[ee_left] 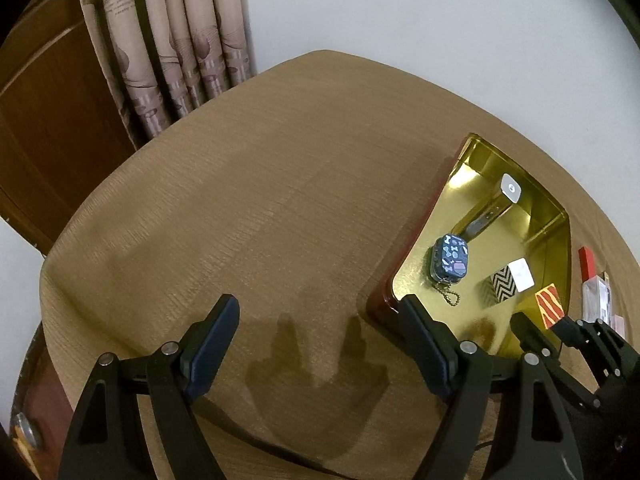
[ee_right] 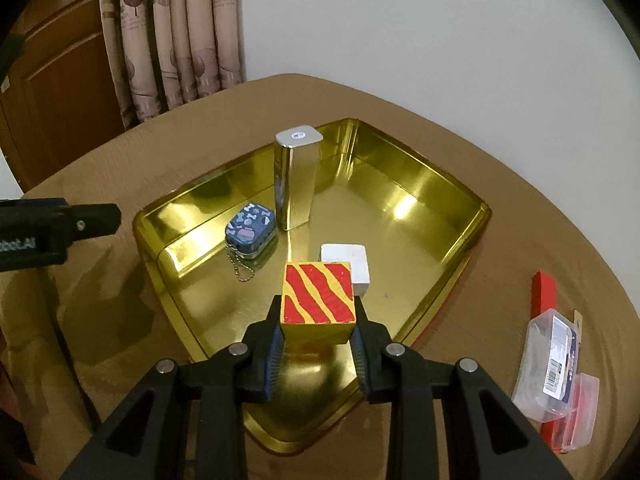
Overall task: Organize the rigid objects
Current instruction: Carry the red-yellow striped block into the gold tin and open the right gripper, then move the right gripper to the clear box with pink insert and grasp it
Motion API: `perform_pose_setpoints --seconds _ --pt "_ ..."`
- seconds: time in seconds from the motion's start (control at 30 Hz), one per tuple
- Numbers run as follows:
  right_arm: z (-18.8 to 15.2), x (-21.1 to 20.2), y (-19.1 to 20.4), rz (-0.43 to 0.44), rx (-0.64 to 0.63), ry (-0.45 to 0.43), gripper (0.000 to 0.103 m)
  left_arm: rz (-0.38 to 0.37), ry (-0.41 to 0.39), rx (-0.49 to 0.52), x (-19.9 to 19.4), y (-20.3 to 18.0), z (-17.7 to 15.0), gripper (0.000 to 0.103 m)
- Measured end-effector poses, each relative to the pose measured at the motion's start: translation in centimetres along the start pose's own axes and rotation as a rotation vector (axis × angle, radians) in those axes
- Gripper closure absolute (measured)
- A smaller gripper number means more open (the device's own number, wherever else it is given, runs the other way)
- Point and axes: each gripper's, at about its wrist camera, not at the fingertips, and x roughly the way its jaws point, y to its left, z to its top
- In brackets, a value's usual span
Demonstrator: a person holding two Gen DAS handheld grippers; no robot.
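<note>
My right gripper (ee_right: 318,320) is shut on a yellow cube with red stripes (ee_right: 319,300) and holds it over the near part of the gold tin tray (ee_right: 452,184). In the tray stand a tall silver box (ee_right: 298,180), a small blue patterned tin with a bead chain (ee_right: 251,230) and a white cube (ee_right: 346,266). My left gripper (ee_left: 320,344) is open and empty over the brown tabletop, left of the tray (ee_left: 548,200). The left wrist view also shows the blue tin (ee_left: 451,258), the striped cube (ee_left: 551,306) and the right gripper (ee_left: 560,332).
A clear plastic case with a label (ee_right: 554,364) and a red strip (ee_right: 543,292) lie on the table right of the tray. The round table (ee_left: 240,200) has a brown cloth. A curtain (ee_left: 168,40) and a wooden door (ee_left: 48,120) stand behind it.
</note>
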Motion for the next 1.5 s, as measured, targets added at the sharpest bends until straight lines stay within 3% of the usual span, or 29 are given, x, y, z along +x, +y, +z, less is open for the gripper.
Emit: perform_pose_setpoints --seconds 0.67,0.9,1.07,1.23,1.5 --pt "-0.3 1.2 0.1 -0.008 0.016 0.005 0.073 0.006 -0.005 0.022 -0.1 -0.6 0.0 0.024" --pt "-0.1 0.2 0.1 -0.009 0.023 -0.010 0.062 0.004 -0.007 0.028 -0.1 -0.6 0.0 0.024" --pt "-0.3 -2.7 -0.9 0.010 0.079 -0.066 0.058 0.002 -0.003 0.029 -0.1 -0.6 0.1 0.024" --pt "-1.9 -5.7 -4.0 -0.035 0.131 -0.101 0.049 0.003 -0.005 0.031 -0.2 -0.5 0.1 0.024" --pt "-6.2 -8.8 -12.6 -0.204 0.264 -0.096 0.044 0.010 -0.006 0.041 -0.3 -0.4 0.1 0.024"
